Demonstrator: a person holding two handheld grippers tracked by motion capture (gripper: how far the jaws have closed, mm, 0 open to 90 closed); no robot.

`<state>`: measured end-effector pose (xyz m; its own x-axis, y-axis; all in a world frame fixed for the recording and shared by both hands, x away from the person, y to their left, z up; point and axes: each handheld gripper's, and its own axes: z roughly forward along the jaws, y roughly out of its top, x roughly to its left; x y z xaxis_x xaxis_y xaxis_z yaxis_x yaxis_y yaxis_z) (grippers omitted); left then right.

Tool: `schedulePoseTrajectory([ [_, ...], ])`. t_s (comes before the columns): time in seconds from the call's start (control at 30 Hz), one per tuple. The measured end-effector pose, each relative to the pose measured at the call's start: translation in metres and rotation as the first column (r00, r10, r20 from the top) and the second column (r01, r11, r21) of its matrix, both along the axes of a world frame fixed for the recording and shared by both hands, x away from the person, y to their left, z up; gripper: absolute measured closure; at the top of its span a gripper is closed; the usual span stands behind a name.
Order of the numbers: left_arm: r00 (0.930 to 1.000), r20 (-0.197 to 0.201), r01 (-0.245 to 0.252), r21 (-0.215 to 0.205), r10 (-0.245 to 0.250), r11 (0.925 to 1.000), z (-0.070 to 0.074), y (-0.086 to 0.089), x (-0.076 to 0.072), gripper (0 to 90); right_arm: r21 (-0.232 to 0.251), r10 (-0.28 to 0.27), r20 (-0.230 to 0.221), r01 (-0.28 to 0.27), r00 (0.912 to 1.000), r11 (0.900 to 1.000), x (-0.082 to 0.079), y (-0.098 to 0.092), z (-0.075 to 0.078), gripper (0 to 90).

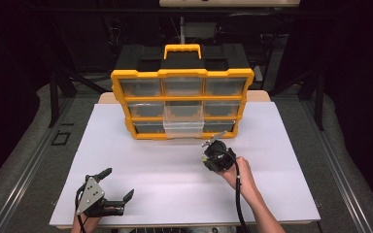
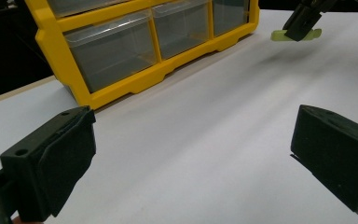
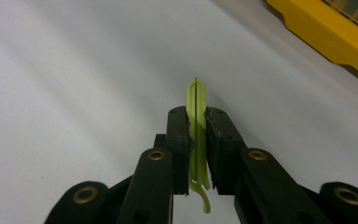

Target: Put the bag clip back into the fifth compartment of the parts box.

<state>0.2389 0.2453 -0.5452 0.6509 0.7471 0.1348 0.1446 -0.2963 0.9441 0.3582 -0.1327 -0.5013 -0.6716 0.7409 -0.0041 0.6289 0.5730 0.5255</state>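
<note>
A thin yellow-green plastic piece (image 3: 196,100) stands on edge between the jaws of my right gripper (image 3: 196,122), which is shut on it just above the white board. From above, the right gripper (image 1: 212,142) hovers in front of the yellow organizer (image 1: 182,73), near its lower right corner. In the left gripper view the same piece (image 2: 296,35) pokes out flat from the right gripper's jaws at the top right. My left gripper (image 1: 118,183) rests low at the board's front left, open wide with nothing between its jaws (image 2: 191,140).
The organizer holds several clear drawers in a yellow frame (image 2: 121,88) with a yellow handle on top. Its bottom middle drawer (image 1: 183,127) is pulled out towards me. The white board (image 1: 141,155) ends a little behind the left gripper. Dark frame parts surround the table.
</note>
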Motion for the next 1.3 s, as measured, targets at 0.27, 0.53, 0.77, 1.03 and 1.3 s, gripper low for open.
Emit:
schedulePoseTrajectory([
  [0.27,1.0,-0.006,0.0,-0.003,0.0,1.0,0.0,0.0,0.0,0.1,0.009,0.011,0.016,-0.011,0.9998,1.0,0.001,-0.007,0.004,80.1],
  [0.53,1.0,-0.008,-0.005,-0.002,0.005,1.0,-0.001,0.0,0.001,0.1,0.01,0.02,0.023,-0.02,0.9995,1.0,0.003,-0.013,0.007,80.2],
  [0.77,0.9998,-0.012,-0.014,-0.002,0.014,0.9999,-0.001,0.001,0.002,0.0,0.018,0.008,0.028,-0.009,0.9996,1.0,0.009,-0.021,0.008,80.3],
  [1.03,0.9998,-0.013,-0.013,-0.001,0.013,0.9999,-0.002,0.0,0.002,0.1,0.007,0.004,0.023,-0.004,0.9997,1.0,0.011,-0.023,0.006,80.2],
  [1.3,0.9998,-0.014,-0.015,0.001,0.015,0.9999,-0.001,0.001,0.002,0.0,0.012,0.003,0.019,-0.004,0.9998,1.0,0.013,-0.025,0.008,80.2],
])
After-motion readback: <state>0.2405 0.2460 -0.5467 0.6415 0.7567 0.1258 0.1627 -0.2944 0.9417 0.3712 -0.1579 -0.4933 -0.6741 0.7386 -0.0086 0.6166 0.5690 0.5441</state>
